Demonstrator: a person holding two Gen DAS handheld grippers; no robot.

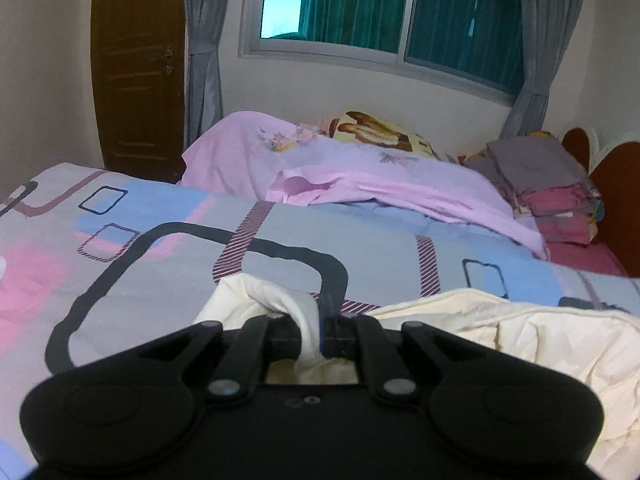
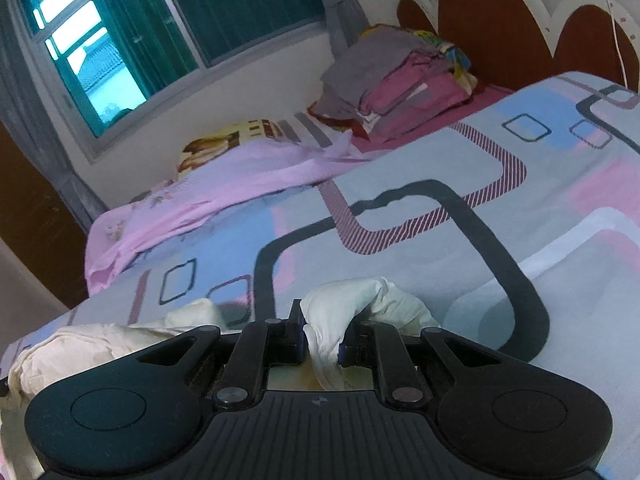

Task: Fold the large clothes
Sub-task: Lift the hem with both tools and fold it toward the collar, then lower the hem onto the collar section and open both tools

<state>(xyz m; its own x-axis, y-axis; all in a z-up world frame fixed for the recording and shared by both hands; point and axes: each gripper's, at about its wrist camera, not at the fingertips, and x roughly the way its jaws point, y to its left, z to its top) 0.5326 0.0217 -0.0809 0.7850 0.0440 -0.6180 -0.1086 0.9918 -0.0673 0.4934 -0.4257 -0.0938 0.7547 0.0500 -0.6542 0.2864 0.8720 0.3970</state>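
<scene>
Left gripper pinches cream garment (rest cropped) | right gripper likewise

Both the left tongs and right tongs are clamped tight, each pinching cream fabric.

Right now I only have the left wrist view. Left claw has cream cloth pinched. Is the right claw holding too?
Observer: Yes, the right claw is shut on a bunched fold of the same cream garment.
Operator: Any slack between the two grips?
Observer: The cloth trails off to that claw's left in a crumpled heap on the patterned bedsheet.
Operator: Anything ahead of the right claw?
Observer: Open sheet, then a stack of folded clothes against the headboard.
</scene>
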